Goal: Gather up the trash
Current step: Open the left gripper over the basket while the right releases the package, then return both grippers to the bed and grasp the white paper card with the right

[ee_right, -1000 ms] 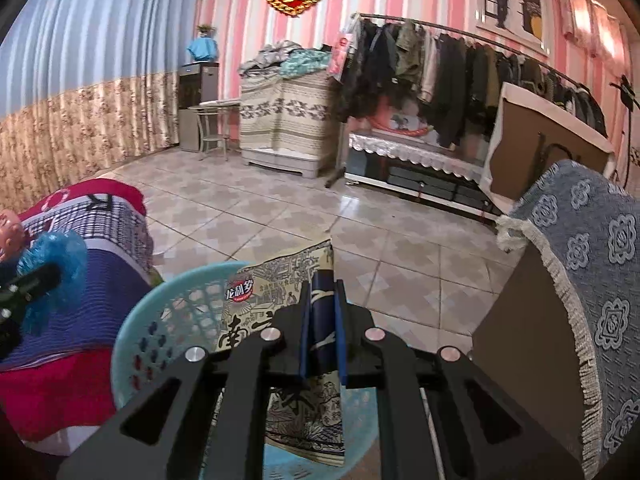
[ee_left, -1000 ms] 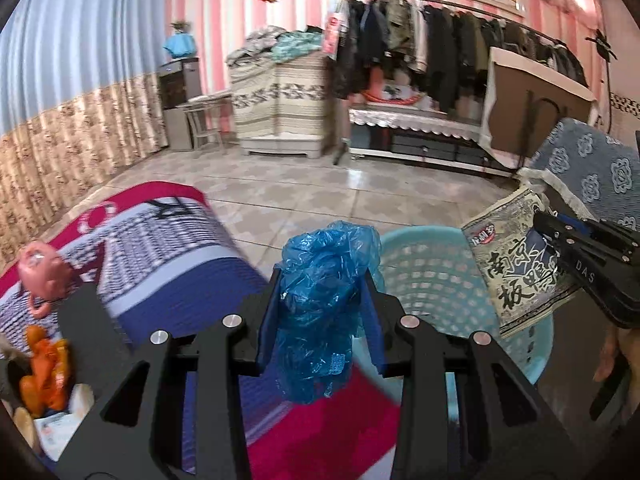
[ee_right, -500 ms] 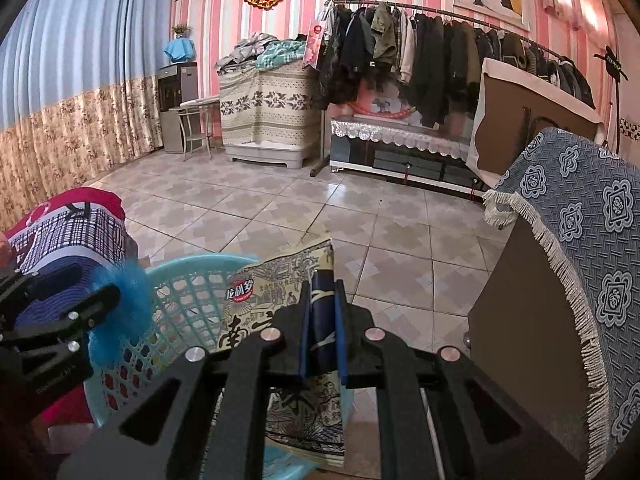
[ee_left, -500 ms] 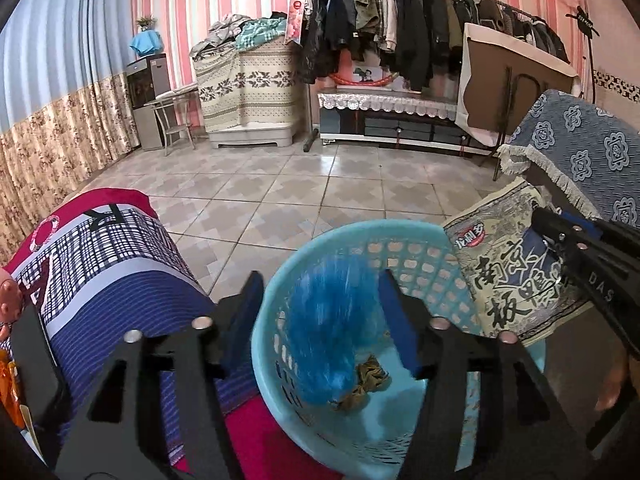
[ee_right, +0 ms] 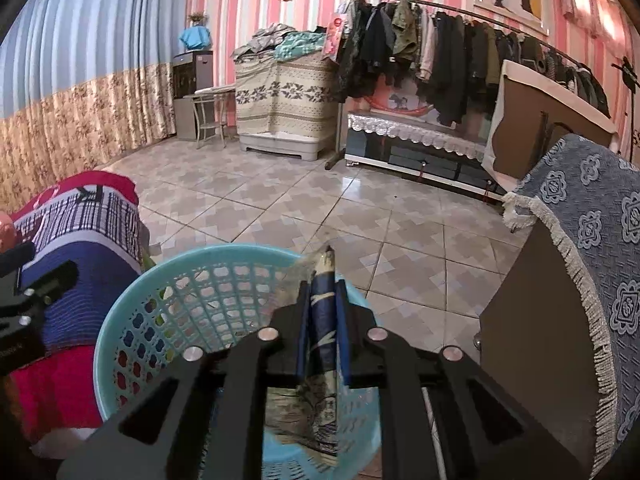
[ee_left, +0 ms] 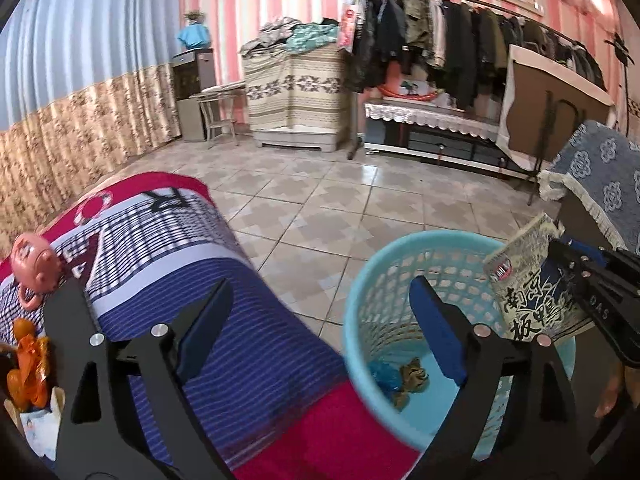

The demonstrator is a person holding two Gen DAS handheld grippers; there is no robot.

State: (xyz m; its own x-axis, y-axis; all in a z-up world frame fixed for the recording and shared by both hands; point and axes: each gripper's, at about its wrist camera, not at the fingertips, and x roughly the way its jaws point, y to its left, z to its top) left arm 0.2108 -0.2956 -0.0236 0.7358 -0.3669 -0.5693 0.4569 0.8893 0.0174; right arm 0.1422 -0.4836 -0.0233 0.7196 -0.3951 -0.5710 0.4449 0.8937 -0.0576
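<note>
A light blue plastic basket [ee_left: 362, 312] stands on the floor beside the bed; it also shows in the right wrist view [ee_right: 120, 320]. A crumpled blue plastic bag [ee_left: 382, 374] lies at its bottom next to a brown scrap [ee_left: 412, 378]. My left gripper [ee_left: 320, 320] is open and empty, over the basket's left rim. My right gripper [ee_right: 323, 294] is shut on a printed snack wrapper [ee_right: 324, 312], held over the basket; the wrapper also shows in the left wrist view [ee_left: 528, 292] at the basket's right rim.
A striped blanket [ee_left: 168, 272] covers the bed at left, with a pink doll head [ee_left: 34, 262], an orange wrapper [ee_left: 28, 364] and white paper [ee_left: 38, 426] on it. A cabinet with blue patterned cloth [ee_right: 592, 280] stands right. Tiled floor [ee_right: 280, 200] lies ahead.
My left gripper opened and let go of the blue plastic bag, which fell into the basket. The right gripper turned the wrapper edge-on over the basket.
</note>
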